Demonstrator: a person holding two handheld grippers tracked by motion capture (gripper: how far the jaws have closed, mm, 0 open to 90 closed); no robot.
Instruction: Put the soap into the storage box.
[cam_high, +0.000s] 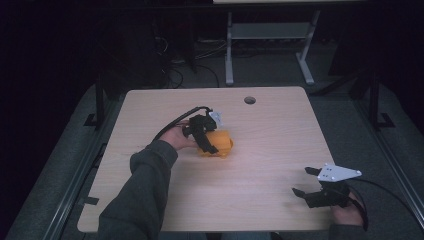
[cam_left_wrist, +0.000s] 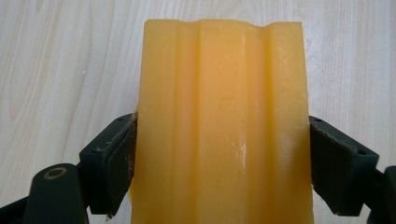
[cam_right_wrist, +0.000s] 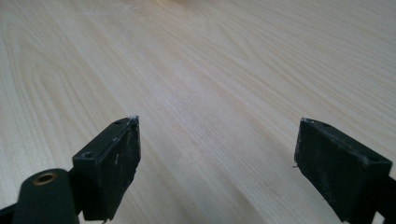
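Orange ridged block (cam_left_wrist: 223, 126) is sitting clamped in the left hand-held gripper (cam_high: 206, 134) on the table (cam_high: 270, 150); the right hand-held gripper (cam_high: 306, 181) is gaping wide, holding nothing.

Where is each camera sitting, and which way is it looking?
High view: above the person's side, facing forward and down on the table; forearms, left gripper, right gripper.
Left gripper view: rides the left gripper, looks along its jaws pressed on the orange block.
Right gripper view: rides the right gripper, looks between spread jaws at bare wood.
Shared: the block appears in the high view and the left gripper view.
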